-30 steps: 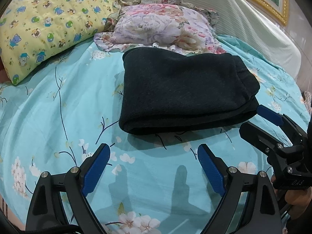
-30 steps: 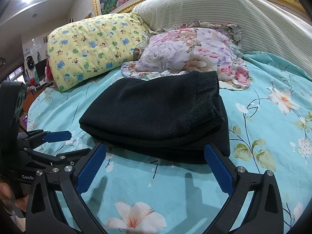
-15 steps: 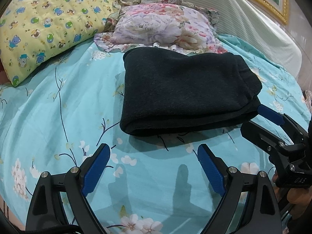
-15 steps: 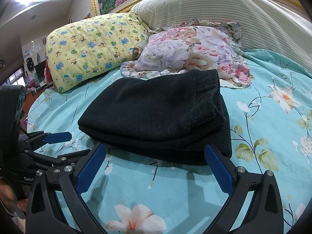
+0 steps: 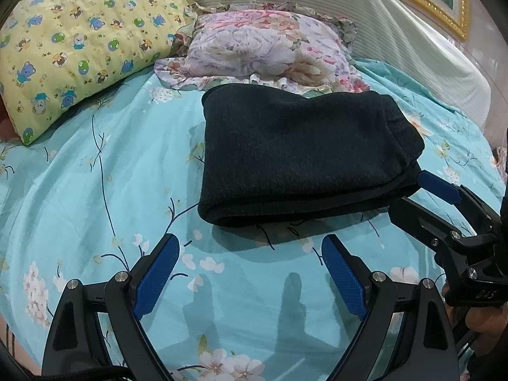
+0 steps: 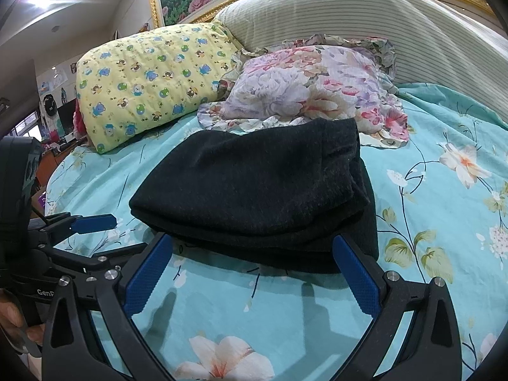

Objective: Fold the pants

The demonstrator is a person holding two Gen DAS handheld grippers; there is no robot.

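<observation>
Folded black pants lie on the teal floral sheet, just in front of the pillows

Both grippers hover short of the near fold, jaws spread wide and holding nothing: the left gripper toward the bundle's left part, the right gripper near its right corner. The pants' far edge touches the flowered pillow; the yellow pillow is cut off at the frame's edge. Layers inside the bundle are hidden

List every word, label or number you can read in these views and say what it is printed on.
"GenP", cut off by a finger: on the left gripper body, right wrist view.
"DAS", small, uncertain: on the right gripper body, left wrist view.
No readable text on the pants, pillows or sheet.
</observation>
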